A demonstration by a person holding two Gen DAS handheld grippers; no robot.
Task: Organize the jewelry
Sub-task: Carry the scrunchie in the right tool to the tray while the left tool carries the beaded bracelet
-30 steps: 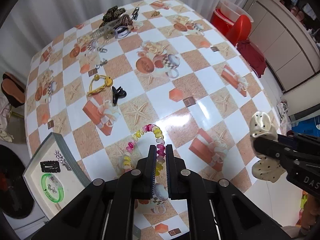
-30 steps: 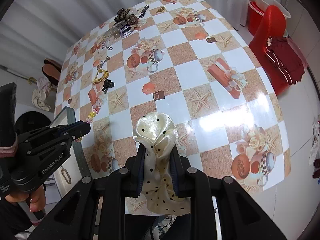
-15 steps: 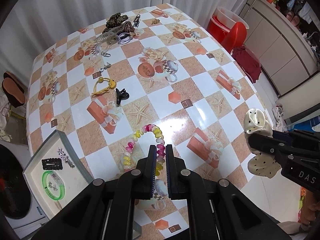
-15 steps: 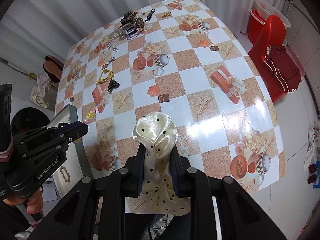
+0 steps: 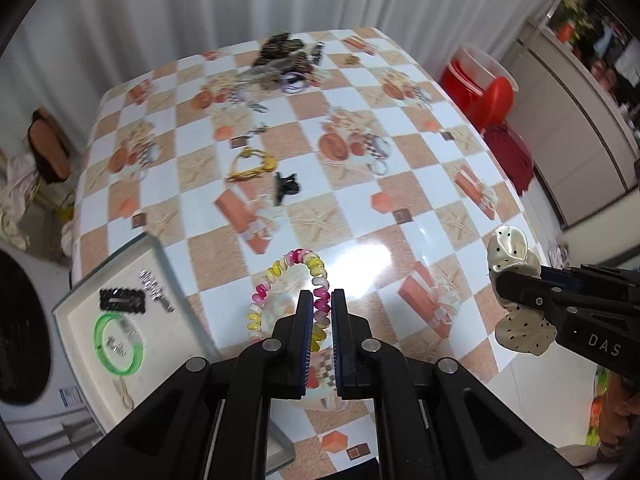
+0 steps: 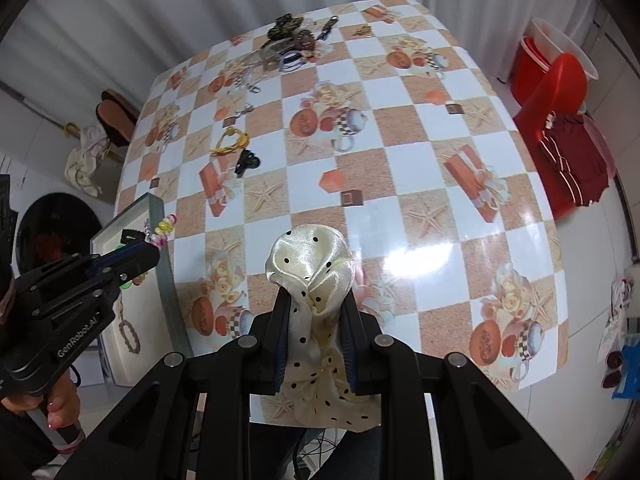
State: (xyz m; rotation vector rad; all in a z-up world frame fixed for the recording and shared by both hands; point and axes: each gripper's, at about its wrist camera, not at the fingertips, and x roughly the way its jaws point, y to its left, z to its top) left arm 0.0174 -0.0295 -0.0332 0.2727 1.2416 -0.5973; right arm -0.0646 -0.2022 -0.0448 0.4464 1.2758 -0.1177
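Note:
My left gripper (image 5: 318,300) is shut on a pink, yellow and white spiral hair tie (image 5: 280,276) and holds it above the table's near edge. It also shows in the right wrist view (image 6: 164,226), over the tray's corner. My right gripper (image 6: 314,300) is shut on a cream polka-dot scrunchie (image 6: 310,258), which also shows in the left wrist view (image 5: 510,254). A grey-rimmed white tray (image 5: 168,268) at the near left holds a green bangle (image 5: 116,344), a black clip (image 5: 120,300) and a silver clip (image 5: 154,286).
On the checked tablecloth (image 6: 400,120) lie a yellow hair tie (image 5: 250,166), a black claw clip (image 5: 286,186) and a pile of accessories (image 5: 280,60) at the far edge. A red chair (image 6: 560,84) stands to the right of the table.
Both grippers have pulled back and up from the table with their items still held. The left gripper has moved toward the tray, which now shows more fully.

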